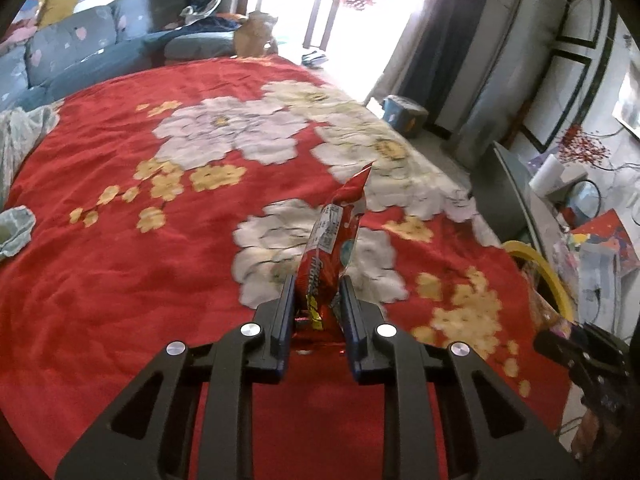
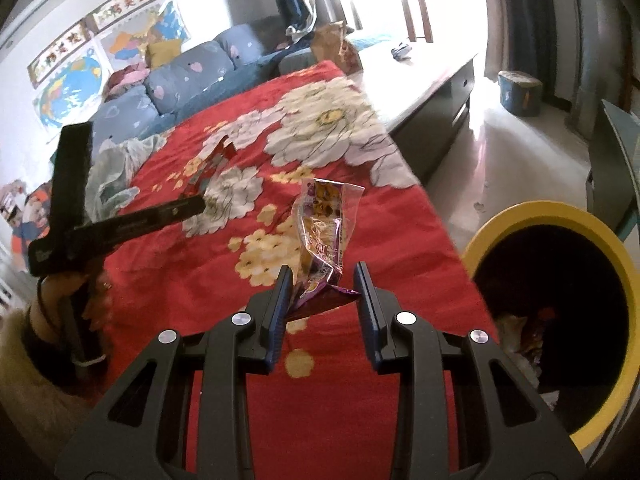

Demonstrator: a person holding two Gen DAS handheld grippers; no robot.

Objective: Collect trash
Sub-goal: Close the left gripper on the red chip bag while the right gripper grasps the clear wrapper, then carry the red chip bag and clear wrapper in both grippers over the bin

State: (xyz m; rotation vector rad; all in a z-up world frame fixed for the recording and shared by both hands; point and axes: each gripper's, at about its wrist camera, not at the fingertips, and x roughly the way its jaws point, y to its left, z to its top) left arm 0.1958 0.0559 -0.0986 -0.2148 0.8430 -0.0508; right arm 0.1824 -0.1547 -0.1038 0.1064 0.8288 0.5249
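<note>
Wrappers in both grips, one apiece. Left hand-held gripper [image 1: 318, 284] closed on the lower end of a red snack wrapper [image 1: 336, 232], with the loose top standing up and forward, clear of the red floral blanket [image 1: 120, 280] below. Gripped low like that, probably, because the crimped end offers the pads something firm, while the puffed middle would slip or crumple.

Right hand-held gripper [image 2: 324, 272] likewise clamped on trash: a crinkled purple and clear wrapper [image 2: 324, 232], caught by its bunched purple base across the gap between the jaws. Jaws wider apart here than on the left, held off by the wad of foil between them. Upper part fanned out and see-through, lifted off the blanket rather than lying on it.

Yellow-rimmed bin [image 2: 560, 212] just off the blanket's edge on the right side, mouth tilted toward the right wrist camera, dark inside with some litter already at the bottom. Set there, presumably, to keep each drop short. Nearer to the purple wrapper than to the red one, so likely the first to go in.

Pale crumpled thing [image 1: 14, 228] at the far left of the blanket: possibly more trash, hard to tell.
</note>
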